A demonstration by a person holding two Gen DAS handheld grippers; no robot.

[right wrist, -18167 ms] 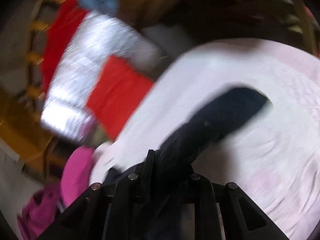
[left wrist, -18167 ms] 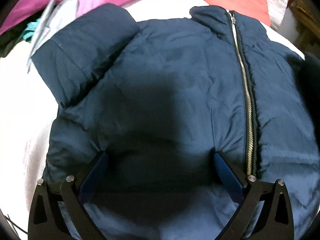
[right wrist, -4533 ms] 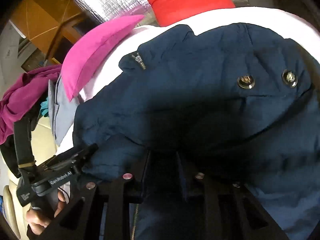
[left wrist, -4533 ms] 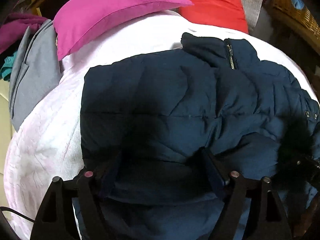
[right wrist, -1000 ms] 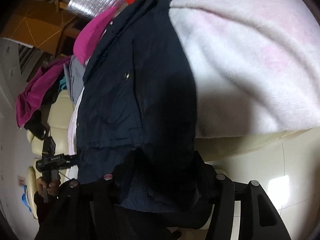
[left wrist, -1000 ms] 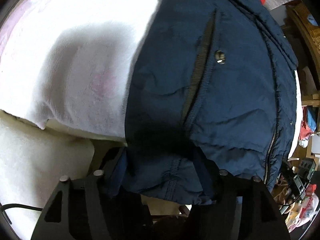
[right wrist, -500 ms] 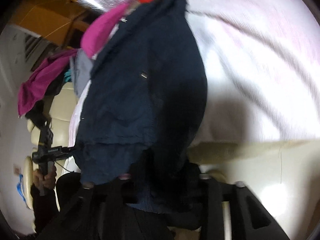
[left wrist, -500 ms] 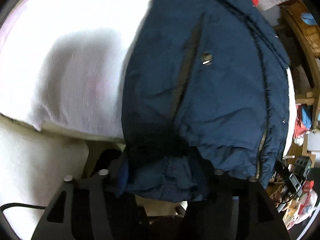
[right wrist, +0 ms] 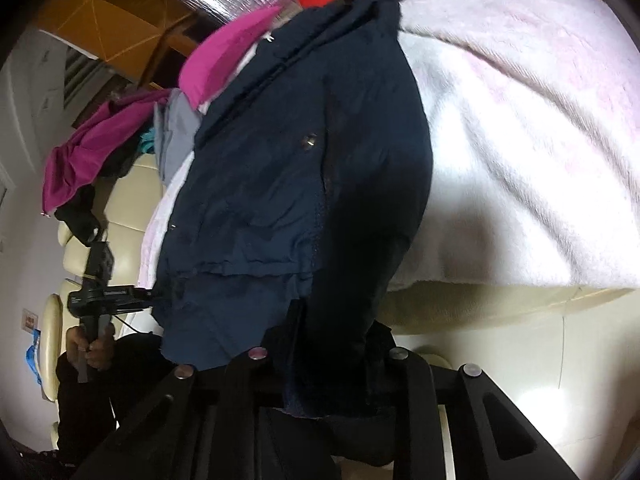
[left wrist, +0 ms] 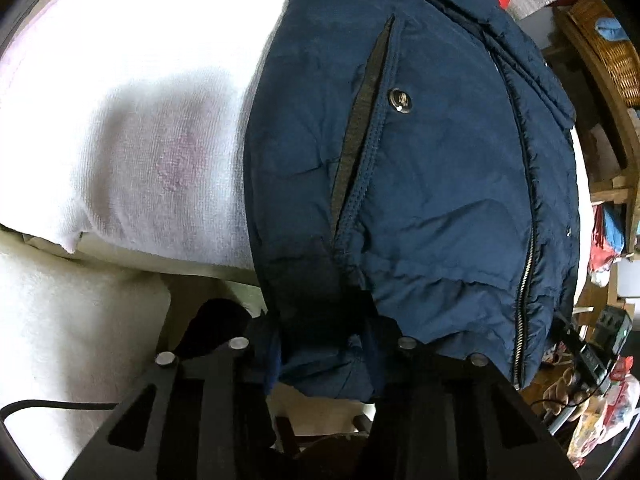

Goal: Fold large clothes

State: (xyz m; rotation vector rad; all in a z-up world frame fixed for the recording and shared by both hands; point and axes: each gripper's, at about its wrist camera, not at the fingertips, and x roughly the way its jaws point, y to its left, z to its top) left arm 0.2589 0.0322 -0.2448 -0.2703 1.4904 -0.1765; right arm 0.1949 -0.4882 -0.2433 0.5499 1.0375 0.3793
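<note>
We are holding the navy jacket [left wrist: 432, 168] by its bottom hem, which is hanging over the front edge of the white blanket [left wrist: 132, 120] on the bed. The left gripper [left wrist: 324, 344] is closing its jaws, with the hem bunched between them. The right gripper [right wrist: 332, 344] is also closing, pinching the hem at the other corner. A pink pillow [right wrist: 224, 60] is lying at the far edge.

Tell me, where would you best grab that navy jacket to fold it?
By the bottom hem of the navy jacket, from the bed's near edge. The hem overhangs the white blanket, so fingers slip around it; both grippers' jaws are closing on it.
</note>
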